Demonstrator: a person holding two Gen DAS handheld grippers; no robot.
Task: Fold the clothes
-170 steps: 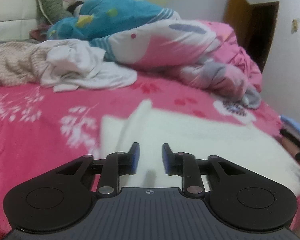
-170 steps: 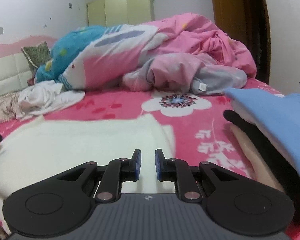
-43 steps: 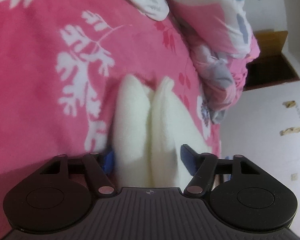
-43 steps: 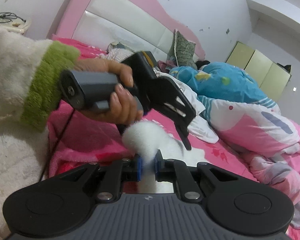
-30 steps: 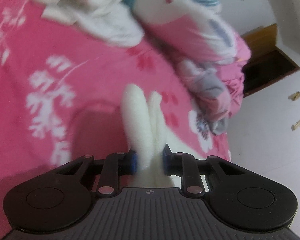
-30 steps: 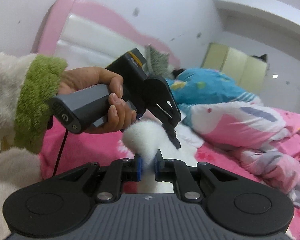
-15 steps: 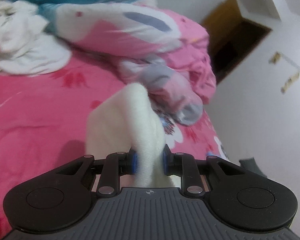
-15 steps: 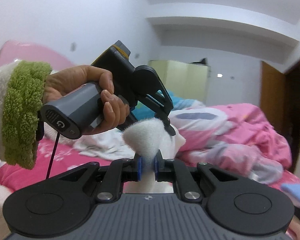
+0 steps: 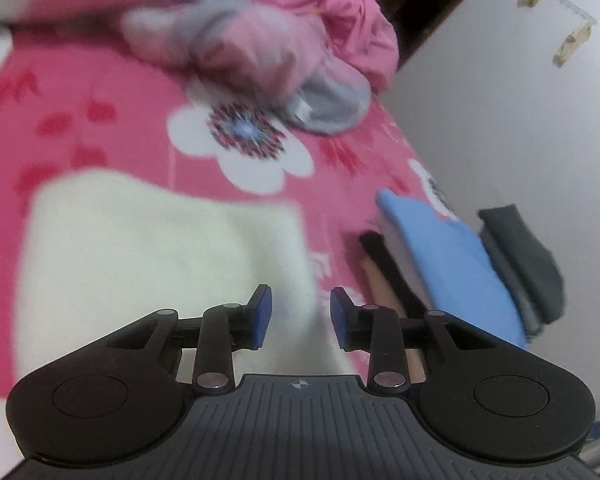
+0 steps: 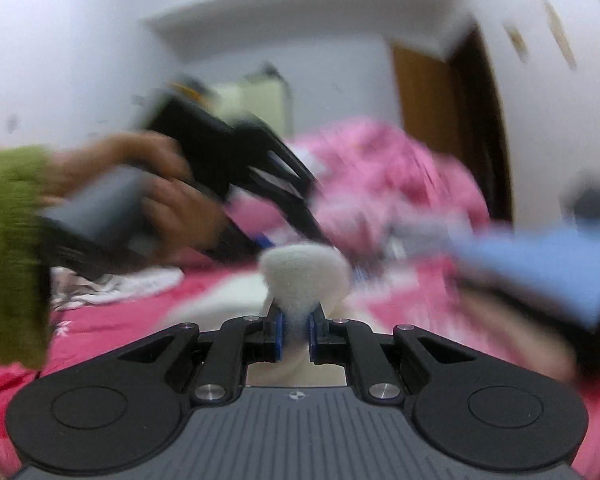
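While I am looking through the left wrist camera, my left tool is spreading its blue pads, and nothing is being pressed between them. Below and beyond them the cream fleece garment is lying flat on the pink flowered bed cover. To its right a folded blue garment is sitting on a stack near the bed's edge, with a dark grey piece beside it. A rumpled pink and grey quilt is piling up at the far side.

Through the right wrist camera, which is blurring heavily, my right tool is clenching a tuft of the same cream fleece, bunched up between its pads. Just beyond it the person's hand, in a green cuff, is gripping the left tool's handle, its fingers pointing down toward the fleece. I cannot tell whether they are touching it.
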